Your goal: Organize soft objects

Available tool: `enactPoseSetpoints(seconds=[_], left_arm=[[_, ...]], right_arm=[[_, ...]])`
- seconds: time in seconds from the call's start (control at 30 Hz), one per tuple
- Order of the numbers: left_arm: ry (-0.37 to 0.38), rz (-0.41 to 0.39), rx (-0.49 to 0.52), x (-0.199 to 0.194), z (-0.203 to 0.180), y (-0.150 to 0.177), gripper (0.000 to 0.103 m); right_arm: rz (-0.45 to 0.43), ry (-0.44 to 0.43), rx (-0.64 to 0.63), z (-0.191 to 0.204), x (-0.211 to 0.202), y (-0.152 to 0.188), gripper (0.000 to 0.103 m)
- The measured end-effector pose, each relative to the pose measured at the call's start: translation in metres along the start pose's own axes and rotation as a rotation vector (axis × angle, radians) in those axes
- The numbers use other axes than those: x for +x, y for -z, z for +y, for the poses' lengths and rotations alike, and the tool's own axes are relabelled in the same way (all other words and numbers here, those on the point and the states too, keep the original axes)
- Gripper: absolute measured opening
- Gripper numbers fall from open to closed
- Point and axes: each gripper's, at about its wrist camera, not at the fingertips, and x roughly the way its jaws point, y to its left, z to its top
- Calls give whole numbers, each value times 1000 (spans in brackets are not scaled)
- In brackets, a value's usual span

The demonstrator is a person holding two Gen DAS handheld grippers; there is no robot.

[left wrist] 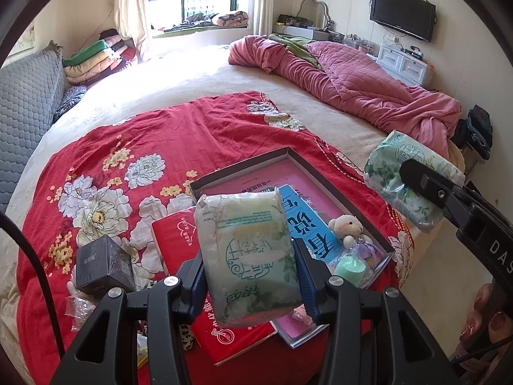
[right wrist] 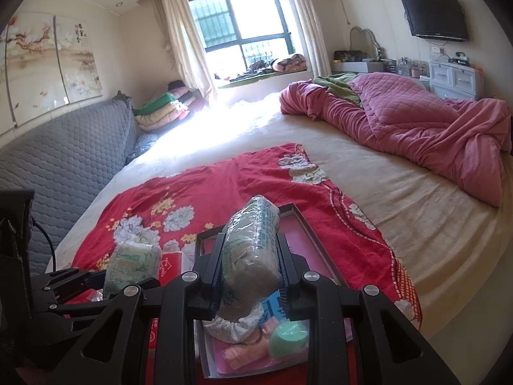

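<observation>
Two soft tissue packs, both aloft over the shallow box point(left wrist: 290, 154) on the red floral quilt point(left wrist: 134, 147): left gripper point(left wrist: 250, 276) pinched one tissue pack point(left wrist: 247, 256), right gripper point(right wrist: 250, 269) pinched the other pack point(right wrist: 251, 243). Box already held a small teddy bear point(left wrist: 346, 227), a green cup point(left wrist: 349, 266) and a blue book point(left wrist: 307, 221); neither pack was yet set down.

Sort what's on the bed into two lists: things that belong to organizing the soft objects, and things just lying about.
Job:
- tissue pack in the left tool
- tissue pack in the right tool
- shallow box
- small teddy bear

Lying about:
- black cube box
- red booklet
- pink quilt
- television
</observation>
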Motion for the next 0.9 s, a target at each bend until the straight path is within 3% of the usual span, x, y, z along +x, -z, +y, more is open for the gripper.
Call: enactPoseSetpoints(seconds=[0.43,0.9], left_arm=[[21,43,12,31,-8,1,48],[56,131,51,66,-22,5,48]], right_arm=[[10,19,13,-14,16,2,28],[97,41,-1,-23,56,8,29]])
